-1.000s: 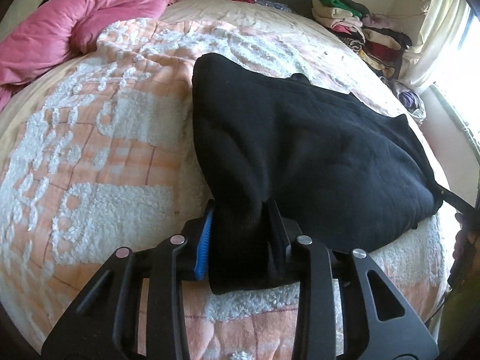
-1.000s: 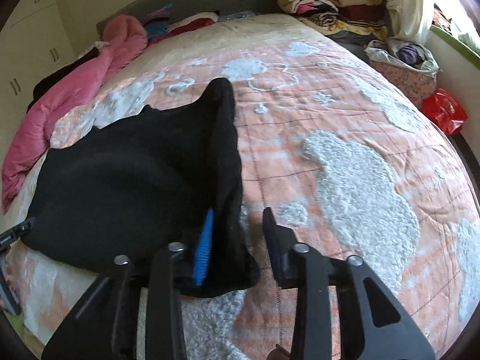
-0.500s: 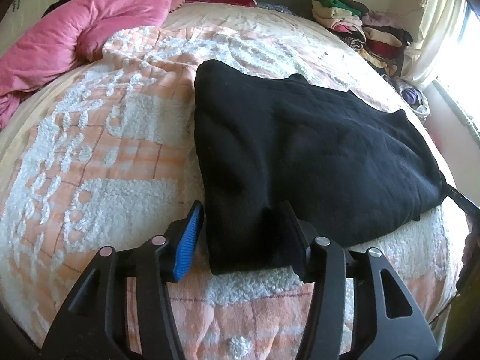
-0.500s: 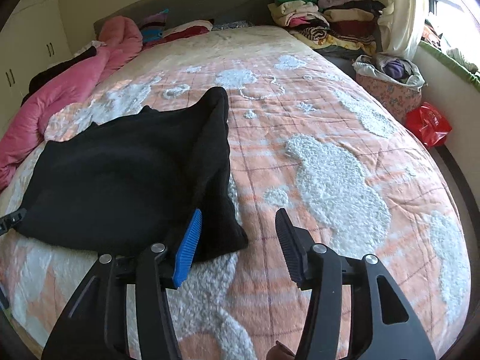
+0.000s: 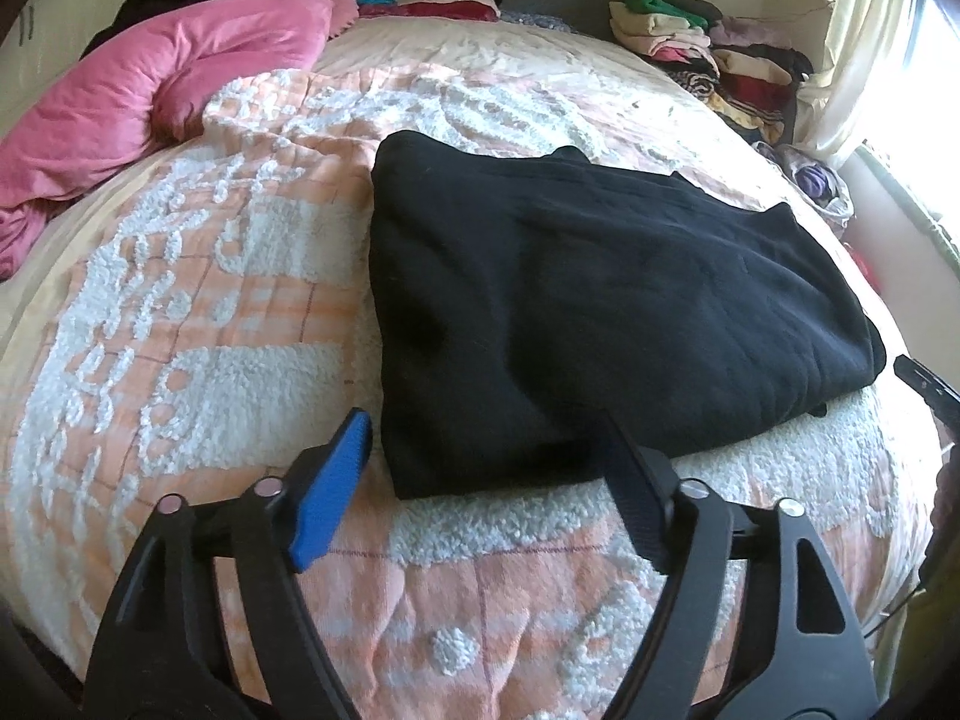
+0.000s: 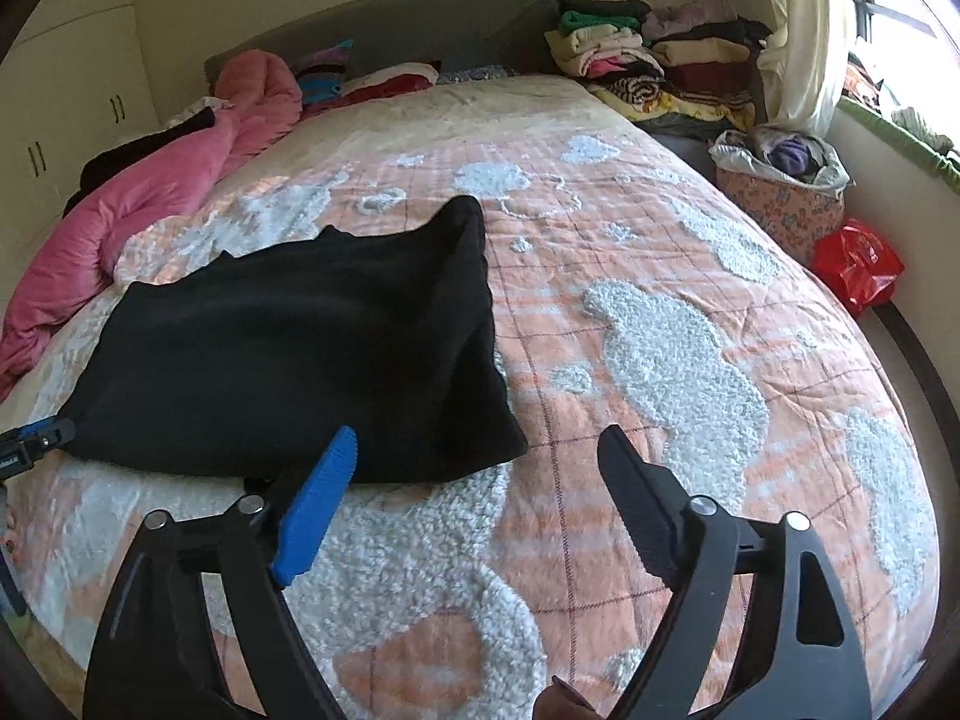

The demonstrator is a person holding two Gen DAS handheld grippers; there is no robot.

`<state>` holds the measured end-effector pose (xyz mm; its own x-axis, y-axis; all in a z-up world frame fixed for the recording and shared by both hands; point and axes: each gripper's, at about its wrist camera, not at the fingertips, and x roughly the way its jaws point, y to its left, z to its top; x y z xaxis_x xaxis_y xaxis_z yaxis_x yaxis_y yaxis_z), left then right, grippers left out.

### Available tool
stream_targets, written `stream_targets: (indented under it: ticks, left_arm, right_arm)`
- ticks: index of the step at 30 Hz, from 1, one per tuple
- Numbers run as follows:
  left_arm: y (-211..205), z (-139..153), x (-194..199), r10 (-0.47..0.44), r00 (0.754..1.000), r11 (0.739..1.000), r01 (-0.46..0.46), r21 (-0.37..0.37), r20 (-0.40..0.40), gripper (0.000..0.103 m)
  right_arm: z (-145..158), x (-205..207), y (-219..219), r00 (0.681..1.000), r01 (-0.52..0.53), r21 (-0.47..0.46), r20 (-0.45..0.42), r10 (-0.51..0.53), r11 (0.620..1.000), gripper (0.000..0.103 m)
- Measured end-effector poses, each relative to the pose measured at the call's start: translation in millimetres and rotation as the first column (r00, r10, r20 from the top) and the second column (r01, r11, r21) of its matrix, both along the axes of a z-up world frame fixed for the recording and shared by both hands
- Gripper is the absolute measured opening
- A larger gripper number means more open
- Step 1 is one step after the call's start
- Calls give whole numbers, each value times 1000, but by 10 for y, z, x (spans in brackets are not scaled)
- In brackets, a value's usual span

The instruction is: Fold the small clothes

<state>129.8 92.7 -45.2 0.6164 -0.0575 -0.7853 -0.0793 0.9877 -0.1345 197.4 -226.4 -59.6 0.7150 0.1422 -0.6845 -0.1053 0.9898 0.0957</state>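
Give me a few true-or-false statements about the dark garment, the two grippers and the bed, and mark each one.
1. The black garment lies on the orange and white blanket. True.
2. The left gripper is clamped on the garment. False: its jaws have just been opening and now stand apart, with the garment's near corner between them but not pinched.
3. The right gripper is holding a red bag. False: it is open and holds nothing; the red bag sits on the floor beside the bed.
4. A pink quilt is bunched along one side of the bed. True.
5. Folded clothes are piled near the headboard by the curtain. True.
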Motion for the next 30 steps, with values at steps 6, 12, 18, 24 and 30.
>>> stream_targets:
  ticks: [6, 12, 18, 24, 30]
  left_arm:
    - [-46, 35, -48, -3, 1000, 1000, 3, 12, 6, 85]
    - [-38, 87, -112, 5, 1000, 1000, -5, 5, 19, 93]
    - [-51, 120, -149, 6, 1000, 1000, -6, 6, 21, 93]
    - [-74, 137, -188, -6, 1000, 1000, 5, 8, 21, 94]
    - [-137, 161, -241, -25, 999, 1000, 25, 10, 24, 94]
  right_arm:
    - [84, -123, 97, 999, -24, -8, 27, 24, 1000, 93]
    - [143, -242, 171, 997, -42, -13, 57, 43, 999, 96]
    - [192, -336, 290, 995, -61, -16, 74, 62, 998, 98]
    - [239, -389, 422, 993, -88, -28, 82, 90, 996, 98]
    - [279, -450, 560, 989, -115, -29, 88, 117, 993, 98]
